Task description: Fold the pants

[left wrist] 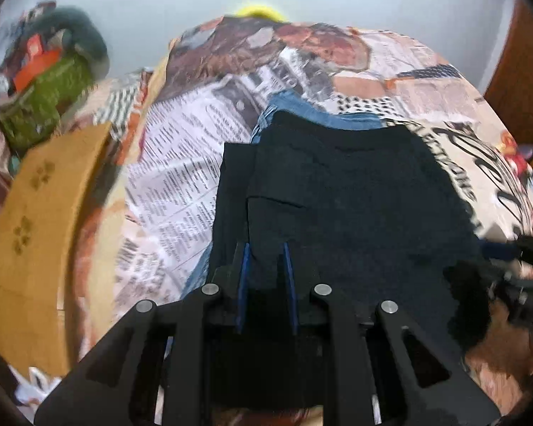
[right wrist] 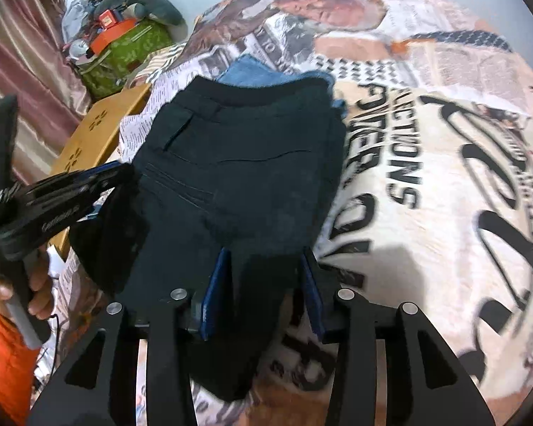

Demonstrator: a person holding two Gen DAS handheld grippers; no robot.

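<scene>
Dark navy pants (left wrist: 355, 191) lie folded on a bed with a newspaper-print sheet (left wrist: 181, 156); they also show in the right wrist view (right wrist: 245, 163). My left gripper (left wrist: 264, 252) is shut on the near left edge of the pants. My right gripper (right wrist: 264, 259) holds the near right edge of the pants between its blue pads, jaws partly closed on the cloth. The left gripper also shows in the right wrist view (right wrist: 64, 191), and the right gripper shows at the right edge of the left wrist view (left wrist: 515, 252).
Folded blue jeans (right wrist: 256, 71) lie under the far end of the pants. A low wooden table (left wrist: 35, 220) stands left of the bed. A green bag with clutter (right wrist: 124, 49) sits at the far left. A wooden door (left wrist: 515, 71) is at right.
</scene>
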